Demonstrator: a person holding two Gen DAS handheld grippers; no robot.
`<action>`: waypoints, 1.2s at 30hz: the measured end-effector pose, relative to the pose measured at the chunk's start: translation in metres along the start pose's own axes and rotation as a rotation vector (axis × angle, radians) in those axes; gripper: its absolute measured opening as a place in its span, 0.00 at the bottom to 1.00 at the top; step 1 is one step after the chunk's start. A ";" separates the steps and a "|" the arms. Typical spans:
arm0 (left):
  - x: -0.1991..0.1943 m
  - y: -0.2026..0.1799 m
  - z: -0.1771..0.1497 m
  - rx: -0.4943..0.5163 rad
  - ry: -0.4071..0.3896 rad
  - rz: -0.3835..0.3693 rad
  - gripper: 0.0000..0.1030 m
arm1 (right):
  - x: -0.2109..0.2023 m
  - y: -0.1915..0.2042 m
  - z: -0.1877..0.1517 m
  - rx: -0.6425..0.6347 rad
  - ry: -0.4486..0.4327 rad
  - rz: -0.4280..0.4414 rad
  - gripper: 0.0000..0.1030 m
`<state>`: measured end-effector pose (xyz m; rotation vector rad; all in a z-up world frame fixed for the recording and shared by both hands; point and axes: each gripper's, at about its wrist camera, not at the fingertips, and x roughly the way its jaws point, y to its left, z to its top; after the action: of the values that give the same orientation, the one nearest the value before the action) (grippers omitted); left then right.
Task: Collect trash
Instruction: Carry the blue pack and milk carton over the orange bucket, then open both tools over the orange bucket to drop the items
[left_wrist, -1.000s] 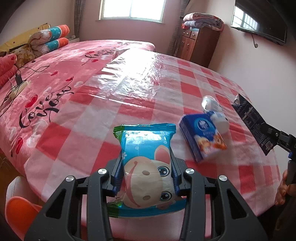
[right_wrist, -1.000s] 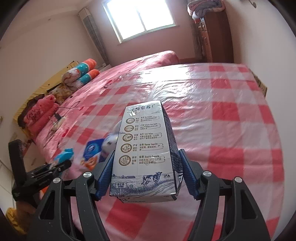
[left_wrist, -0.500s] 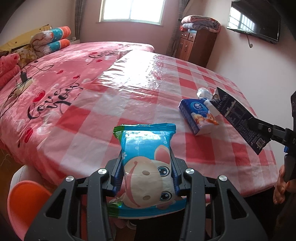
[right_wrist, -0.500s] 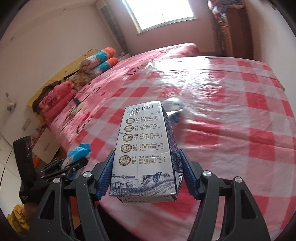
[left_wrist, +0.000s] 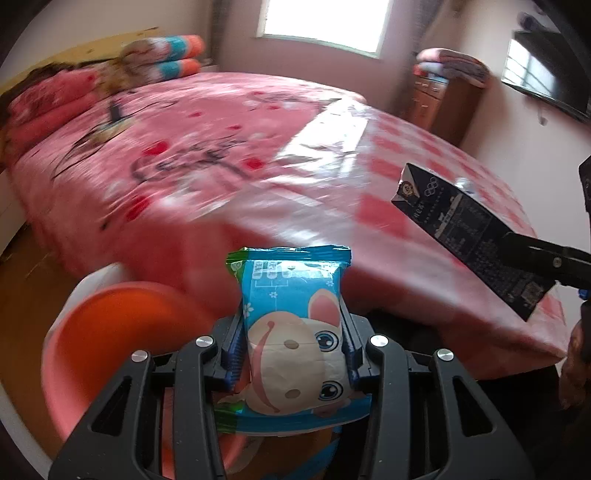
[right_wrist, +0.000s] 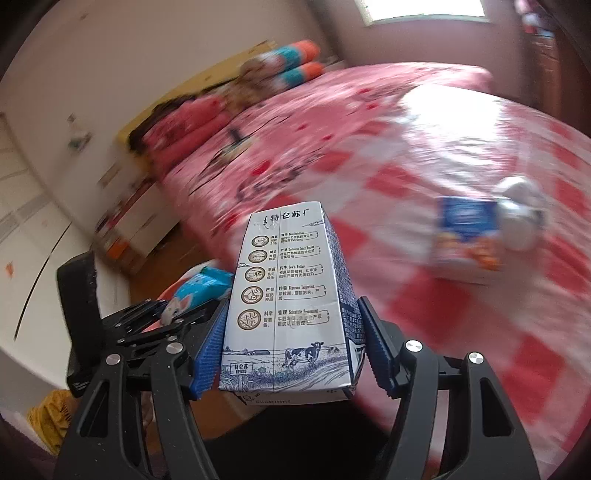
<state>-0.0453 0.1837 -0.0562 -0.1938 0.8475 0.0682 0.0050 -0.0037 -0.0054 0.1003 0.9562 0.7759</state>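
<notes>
progress: left tongs (left_wrist: 291, 354) clamped on the blue snack packet (left_wrist: 295, 332) above the orange bin (left_wrist: 122, 332), right tongs (right_wrist: 288, 350) squeezing the milk carton (right_wrist: 288, 295). tissue pack (right_wrist: 467, 236) and bottle (right_wrist: 521, 214) left on the checkered bench (right_wrist: 480, 350).

Blue cartoon-rabbit snack packet (left_wrist: 291, 332); red-white checked tablecloth (left_wrist: 406, 192); orange bin (left_wrist: 122, 332).

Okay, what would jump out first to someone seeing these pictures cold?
Probably the blue cartoon snack packet clamped in the left tongs, just above an orange bin by the bed. Next, the milk carton gripped in the right tongs, with a blue tissue pack lying on the checked cover.
</notes>
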 end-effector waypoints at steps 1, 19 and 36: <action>-0.002 0.010 -0.004 -0.018 0.005 0.022 0.42 | 0.007 0.009 0.001 -0.018 0.020 0.018 0.65; -0.013 0.142 -0.061 -0.282 0.076 0.255 0.42 | 0.118 0.140 -0.002 -0.264 0.252 0.190 0.65; 0.001 0.153 -0.072 -0.314 0.123 0.256 0.42 | 0.173 0.144 -0.015 -0.232 0.346 0.207 0.66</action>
<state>-0.1188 0.3199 -0.1253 -0.3858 0.9784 0.4343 -0.0278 0.2077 -0.0767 -0.1441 1.1863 1.1145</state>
